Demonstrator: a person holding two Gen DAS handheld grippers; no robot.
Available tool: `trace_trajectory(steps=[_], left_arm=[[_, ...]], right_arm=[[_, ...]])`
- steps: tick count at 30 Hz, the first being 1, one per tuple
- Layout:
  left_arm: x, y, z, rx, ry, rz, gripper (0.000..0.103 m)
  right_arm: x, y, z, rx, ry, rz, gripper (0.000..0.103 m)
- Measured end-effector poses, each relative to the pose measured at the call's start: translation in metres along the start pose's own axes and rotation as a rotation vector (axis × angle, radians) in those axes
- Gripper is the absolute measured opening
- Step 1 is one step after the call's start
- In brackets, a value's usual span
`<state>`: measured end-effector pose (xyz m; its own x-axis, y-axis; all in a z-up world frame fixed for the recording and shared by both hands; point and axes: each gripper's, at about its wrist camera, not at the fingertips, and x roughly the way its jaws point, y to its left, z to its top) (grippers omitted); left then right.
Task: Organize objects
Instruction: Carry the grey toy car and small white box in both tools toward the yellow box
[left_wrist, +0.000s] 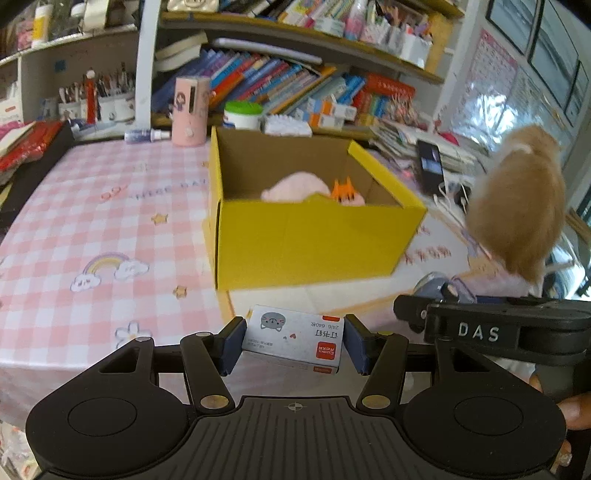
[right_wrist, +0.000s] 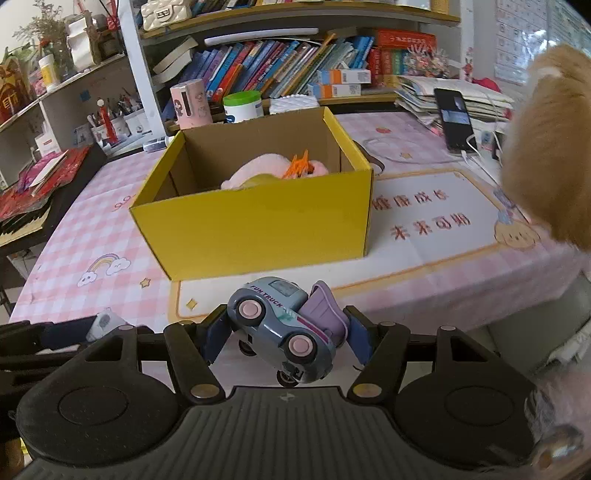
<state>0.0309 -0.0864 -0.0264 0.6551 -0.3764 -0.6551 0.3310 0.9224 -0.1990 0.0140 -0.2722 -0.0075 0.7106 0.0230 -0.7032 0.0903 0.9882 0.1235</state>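
Staple box (left_wrist: 293, 338) clamped in left gripper (left_wrist: 293, 343), angled down toward yellow box (left_wrist: 314, 236)

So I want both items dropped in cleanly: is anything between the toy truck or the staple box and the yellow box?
Nothing visible: bare tablecloth lies before the open yellow box, toy truck and staple box both held.

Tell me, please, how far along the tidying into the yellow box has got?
Done: a pink plush and an orange clip lie in the yellow box. In hand: the left claw grips a staples box, the right claw a toy truck. Left: dropping both in.
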Motion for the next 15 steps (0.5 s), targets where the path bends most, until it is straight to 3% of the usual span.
trace_trajectory(steps=[5, 10, 15], left_arm=[[0.008, -0.016, 0.021, 0.01, -0.075, 0.05, 0.056], [0.019, -0.03, 0.057, 0.062, -0.161, 0.124, 0.056], [0.041, -0.035, 0.087, 0.082, -0.184, 0.198, 0.056]], right_arm=[[0.011, -0.017, 0.022, -0.032, -0.023, 0.047, 0.063], [0.019, -0.034, 0.055, -0.045, -0.103, 0.095, 0.063], [0.036, -0.047, 0.093, -0.038, -0.154, 0.132, 0.063]])
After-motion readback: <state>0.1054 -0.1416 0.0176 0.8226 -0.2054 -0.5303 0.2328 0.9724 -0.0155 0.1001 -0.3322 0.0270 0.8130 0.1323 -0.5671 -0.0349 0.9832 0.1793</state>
